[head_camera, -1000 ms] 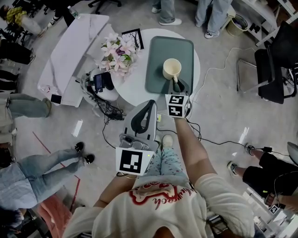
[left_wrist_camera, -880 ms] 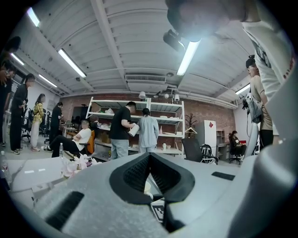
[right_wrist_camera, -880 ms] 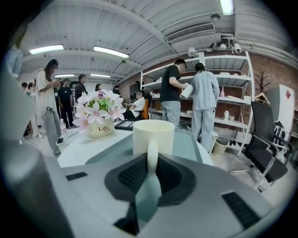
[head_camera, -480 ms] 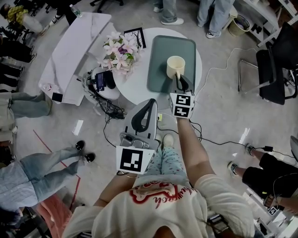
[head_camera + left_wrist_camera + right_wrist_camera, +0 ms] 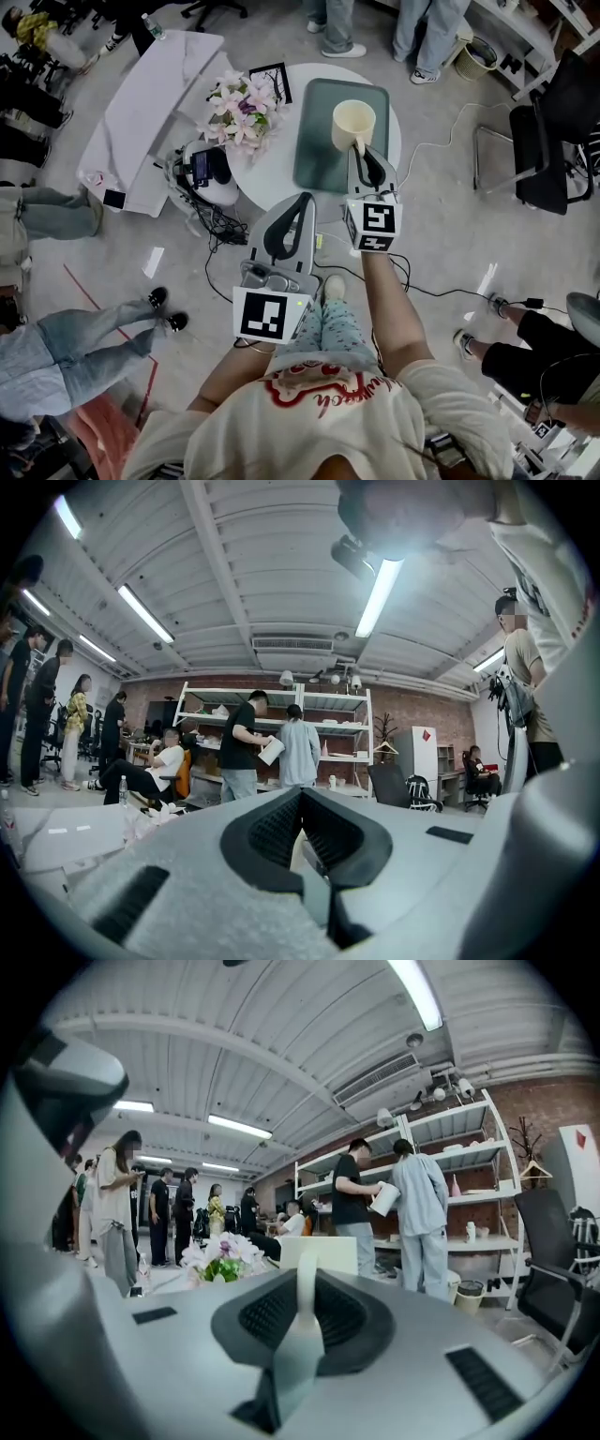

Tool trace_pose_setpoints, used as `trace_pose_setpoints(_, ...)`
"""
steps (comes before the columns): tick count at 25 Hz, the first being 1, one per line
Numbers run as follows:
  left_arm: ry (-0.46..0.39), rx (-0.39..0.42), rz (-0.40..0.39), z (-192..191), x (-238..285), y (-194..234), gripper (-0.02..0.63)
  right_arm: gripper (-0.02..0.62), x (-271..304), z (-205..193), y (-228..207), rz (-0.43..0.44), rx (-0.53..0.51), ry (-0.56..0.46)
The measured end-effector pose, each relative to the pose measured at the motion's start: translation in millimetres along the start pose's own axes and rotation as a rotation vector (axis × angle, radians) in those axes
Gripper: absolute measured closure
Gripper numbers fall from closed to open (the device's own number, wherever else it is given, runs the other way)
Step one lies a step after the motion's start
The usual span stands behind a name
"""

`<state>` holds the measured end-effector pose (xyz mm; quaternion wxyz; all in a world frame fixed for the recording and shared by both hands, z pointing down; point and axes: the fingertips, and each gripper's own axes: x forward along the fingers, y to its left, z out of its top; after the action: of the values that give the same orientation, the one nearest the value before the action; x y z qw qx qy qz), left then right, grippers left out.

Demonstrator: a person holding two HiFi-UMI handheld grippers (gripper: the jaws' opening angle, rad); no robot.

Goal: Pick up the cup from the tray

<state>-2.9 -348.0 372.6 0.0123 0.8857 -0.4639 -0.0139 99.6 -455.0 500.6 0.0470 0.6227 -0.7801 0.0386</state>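
A round white worktop (image 5: 274, 186) stands in a busy room. The right gripper's (image 5: 363, 157) jaws pinch the handle of the pale cream cup (image 5: 353, 123) and hold it over the flat green tray (image 5: 319, 155). Pink and white flowers (image 5: 238, 116) sit beside the tray. The left gripper's (image 5: 302, 201) jaws are pressed together with nothing between them.

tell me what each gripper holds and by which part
Right gripper holds the cup by its handle, pinched between its jaws. Left gripper holds nothing.
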Motion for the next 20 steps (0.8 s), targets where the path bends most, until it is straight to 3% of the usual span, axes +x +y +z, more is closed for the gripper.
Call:
trace_pose_setpoints(6,-0.040,-0.013,0.014,17.2,5.4,-0.4,0.598,0.541,-35.3,74.5,17.5,0.045,-0.037,-0.107)
trace_pose_setpoints(11,-0.058,-0.007,0.015,33.4,5.7,-1.0,0.598,0.543,-64.7,125.1,30.7,0.066,0.010,-0.182)
trace_pose_setpoints(16,-0.076,-0.003,0.017,45.9,6.2,-2.7,0.598,0.545,-85.7,148.2,29.7,0.039,-0.023,-0.207)
trace_pose_setpoints(20,-0.073,0.002,0.014,42.7,6.2,-7.2,0.598,0.548,-89.5,144.8,31.8,0.045,-0.074,-0.208)
